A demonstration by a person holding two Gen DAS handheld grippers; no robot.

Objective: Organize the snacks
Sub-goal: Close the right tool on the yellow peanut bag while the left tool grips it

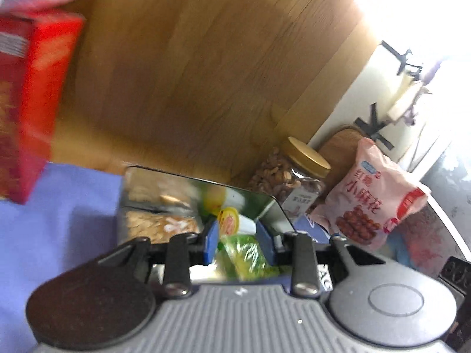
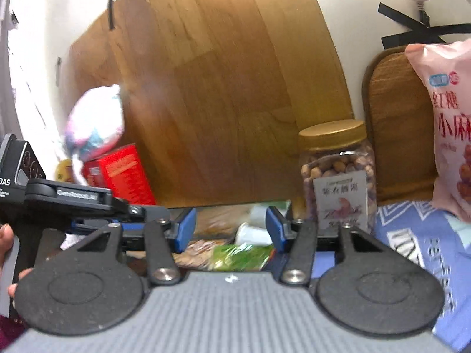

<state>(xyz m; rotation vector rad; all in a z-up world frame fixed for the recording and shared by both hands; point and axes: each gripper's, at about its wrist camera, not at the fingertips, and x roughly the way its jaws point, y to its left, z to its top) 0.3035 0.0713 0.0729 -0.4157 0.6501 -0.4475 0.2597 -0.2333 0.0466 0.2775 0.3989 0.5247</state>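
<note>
Snacks lay gathered in a shiny metal tin (image 1: 273, 206) on the blue patterned cloth (image 1: 59, 220), and both tools hung just above it with nothing held. The left gripper (image 1: 240, 235) had its blue pads spread, with a green packet (image 1: 244, 256) and a yellow-lidded cup (image 1: 228, 220) showing in the gap beneath; the right gripper (image 2: 231, 229) was likewise spread wide over the same green packet (image 2: 241, 254) and a white cup (image 2: 253, 234). Doing this step well would likely mean picking one item, lowering squarely so the pads pass either side of it, and closing only once the crinkly wrapper sat fully between them, since a soft bag could slip. The left view alone showed the tin's biscuit-filled compartment (image 1: 159, 226) and the cup's yellow lid; the right view alone showed the left tool's black body (image 2: 67, 200) and part of the person's hand (image 2: 6, 241). Both showed the nut jar (image 2: 338, 176), the pink snack bag (image 1: 368, 197) and the red box (image 2: 123, 173), all standing outside the tin, well apart from the pads.
</note>
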